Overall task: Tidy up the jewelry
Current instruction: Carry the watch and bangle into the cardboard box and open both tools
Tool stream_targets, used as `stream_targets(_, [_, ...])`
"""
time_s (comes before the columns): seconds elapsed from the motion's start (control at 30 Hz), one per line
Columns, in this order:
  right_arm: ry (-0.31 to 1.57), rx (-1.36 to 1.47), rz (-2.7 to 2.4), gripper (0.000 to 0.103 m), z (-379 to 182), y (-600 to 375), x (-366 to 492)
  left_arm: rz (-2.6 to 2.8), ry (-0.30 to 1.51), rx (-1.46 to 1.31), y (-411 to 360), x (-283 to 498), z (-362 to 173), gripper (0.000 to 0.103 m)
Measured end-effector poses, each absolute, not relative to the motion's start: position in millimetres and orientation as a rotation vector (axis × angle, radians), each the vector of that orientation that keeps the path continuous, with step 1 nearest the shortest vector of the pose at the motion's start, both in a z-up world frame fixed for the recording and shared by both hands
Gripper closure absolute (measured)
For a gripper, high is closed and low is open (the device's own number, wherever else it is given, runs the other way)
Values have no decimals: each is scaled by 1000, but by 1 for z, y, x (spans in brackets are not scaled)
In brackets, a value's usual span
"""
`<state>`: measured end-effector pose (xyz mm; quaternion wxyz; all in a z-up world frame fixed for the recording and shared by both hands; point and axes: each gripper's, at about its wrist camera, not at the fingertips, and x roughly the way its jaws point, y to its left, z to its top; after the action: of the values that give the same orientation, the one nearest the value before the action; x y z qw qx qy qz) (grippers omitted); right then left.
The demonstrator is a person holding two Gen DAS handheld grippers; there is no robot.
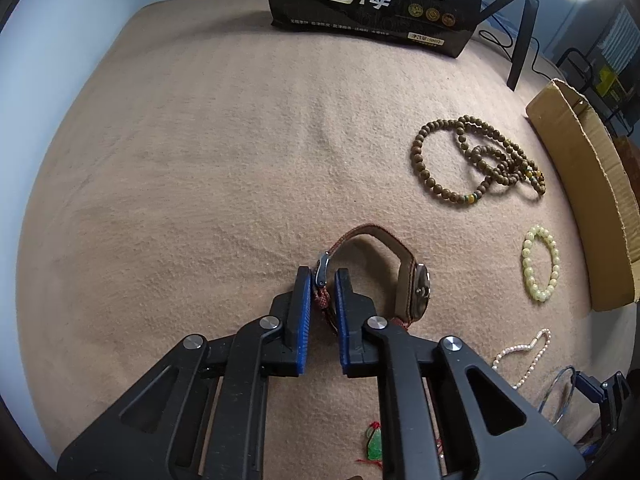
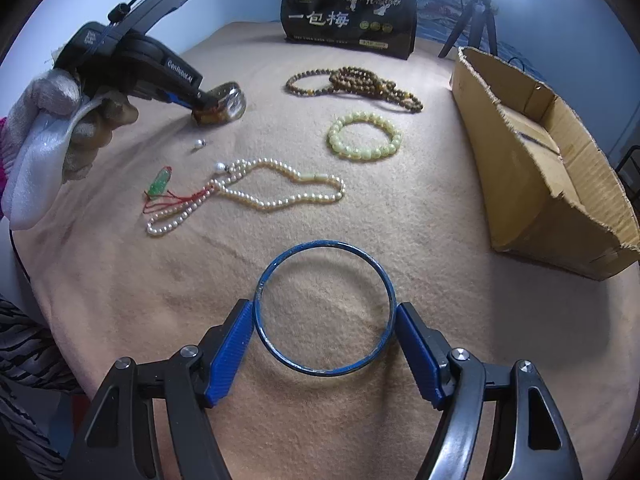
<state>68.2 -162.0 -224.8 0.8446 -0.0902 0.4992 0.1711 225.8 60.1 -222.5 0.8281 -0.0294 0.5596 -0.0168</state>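
Left wrist view showed the left hand-held gripper (image 1: 323,304) with its blue pads nearly together around the woven strap of a wristwatch (image 1: 416,292), near the buckle; whether the pads pressed the strap or only flanked it could not be told. The watch lay on its side on a tan blanket (image 1: 180,200), its case just to the right of the fingers. Farther ahead and to the right lay a heap of brown bead strands (image 1: 476,160), and nearer on the right a pale green bead bracelet (image 1: 541,263), with a cardboard box (image 1: 592,184) beyond both. Below the gripper's frame a small green pendant (image 1: 375,444) on red cord peeped out. A black bag (image 1: 376,0) stood far ahead.

Right wrist view showed the right hand-held gripper (image 2: 325,344) spread wide, each blue pad touching or almost touching the outer rim of a blue bangle (image 2: 262,280) lying flat on the blanket between them; it looked poised to squeeze, not yet clamped. Ahead and to the left a pearl necklace (image 2: 280,196) sprawled beside the pendant, with a loose pearl-like bead (image 2: 199,144) beyond. The box stood open on the right, and no jewelry could be seen inside it, though much of its interior was hidden. Judging from this, the sorting had barely started: every piece visible lay on the blanket, and all remained to be moved.
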Motion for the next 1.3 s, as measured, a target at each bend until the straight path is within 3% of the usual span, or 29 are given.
stream_targets(0.7, [903,-133,313,29,-167,-184,81,-59,1091,-125,57,221,-179,94])
stream_targets(1.3, [837,-64,155,29,-129,-259,114,-225,977,-158,-31,234,-122,94])
